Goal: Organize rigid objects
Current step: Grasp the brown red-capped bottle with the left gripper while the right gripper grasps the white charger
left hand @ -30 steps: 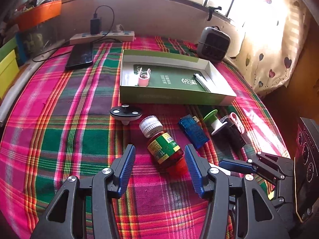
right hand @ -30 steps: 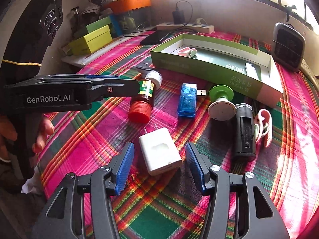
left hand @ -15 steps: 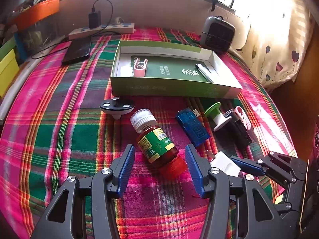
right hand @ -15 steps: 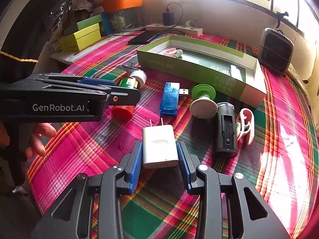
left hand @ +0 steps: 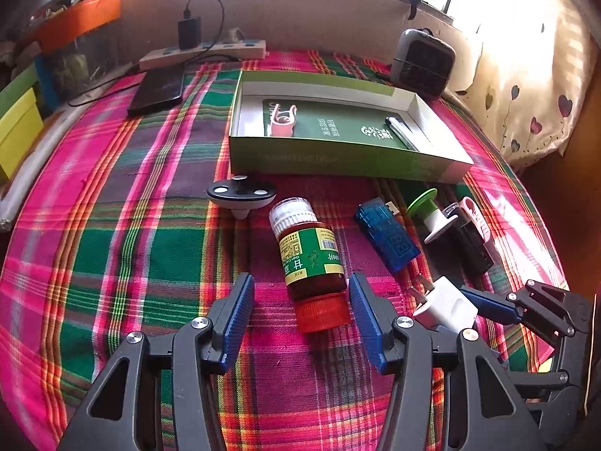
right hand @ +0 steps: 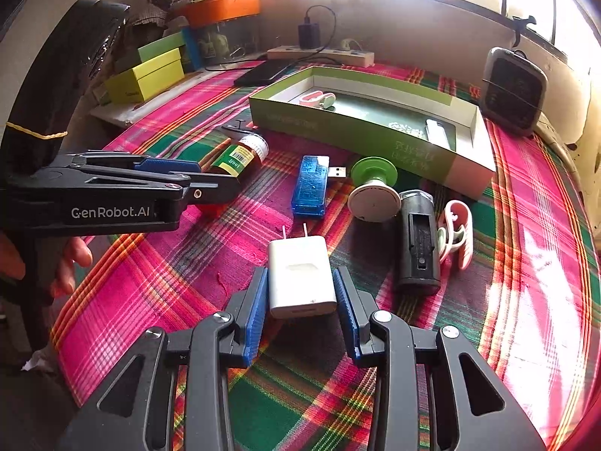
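A brown bottle [left hand: 311, 263] with a green label, white top and red cap lies on the plaid cloth. My left gripper [left hand: 300, 312] is open and straddles its red-cap end, with a gap on the left side. My right gripper [right hand: 300, 300] is shut on a white plug charger [right hand: 300, 274], both blue pads pressing its sides and its prongs pointing away. The charger [left hand: 447, 304] and the right gripper [left hand: 488, 306] also show at the lower right of the left wrist view. The left gripper [right hand: 169, 173] reaches in from the left of the right wrist view, over the bottle [right hand: 236, 158].
An open green box [left hand: 338, 158] holds a pink clip [left hand: 283, 122] and a white pen-like item [left hand: 400, 131]. A blue USB stick [left hand: 387, 236], green-and-white spool [left hand: 428, 210], black device [left hand: 469, 240], pink clip [left hand: 475, 214] and black-and-white oval [left hand: 240, 193] lie loose. A phone [left hand: 157, 90], power strip [left hand: 203, 54] and heater [left hand: 422, 62] stand behind.
My right gripper's jaws closed from wide apart onto the white charger. The left gripper tilted slightly, and the bottle now lies straighter between its open jaws.
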`<move>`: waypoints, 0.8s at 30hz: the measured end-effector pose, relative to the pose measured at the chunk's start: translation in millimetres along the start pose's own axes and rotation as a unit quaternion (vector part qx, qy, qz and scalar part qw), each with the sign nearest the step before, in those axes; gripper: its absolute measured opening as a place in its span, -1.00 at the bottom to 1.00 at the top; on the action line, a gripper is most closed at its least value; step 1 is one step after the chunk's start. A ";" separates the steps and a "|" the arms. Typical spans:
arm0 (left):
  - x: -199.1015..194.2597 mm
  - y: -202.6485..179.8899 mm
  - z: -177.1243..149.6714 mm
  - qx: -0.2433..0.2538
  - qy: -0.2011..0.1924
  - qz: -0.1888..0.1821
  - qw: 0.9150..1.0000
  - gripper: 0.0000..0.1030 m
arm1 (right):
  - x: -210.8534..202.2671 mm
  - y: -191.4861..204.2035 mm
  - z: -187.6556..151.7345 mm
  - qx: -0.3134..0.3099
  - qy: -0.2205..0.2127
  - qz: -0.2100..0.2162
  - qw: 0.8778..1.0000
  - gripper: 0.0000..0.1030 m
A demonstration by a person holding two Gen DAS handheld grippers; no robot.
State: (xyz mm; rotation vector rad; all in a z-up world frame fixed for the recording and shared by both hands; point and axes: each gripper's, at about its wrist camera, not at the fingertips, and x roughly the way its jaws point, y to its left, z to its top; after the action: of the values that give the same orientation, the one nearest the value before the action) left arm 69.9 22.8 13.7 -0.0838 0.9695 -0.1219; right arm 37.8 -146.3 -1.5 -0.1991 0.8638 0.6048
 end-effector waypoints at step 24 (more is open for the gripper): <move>5.5 8.5 3.5 0.002 -0.017 0.008 1.000 -0.37 | 0.3 -5.0 -0.2 0.018 -0.001 -0.008 1.000 -0.29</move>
State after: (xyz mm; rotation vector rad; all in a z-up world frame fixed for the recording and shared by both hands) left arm 76.4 30.5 10.1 -0.0751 0.9352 -0.1076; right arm 40.7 -150.4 -2.3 -0.1727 0.8699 0.5747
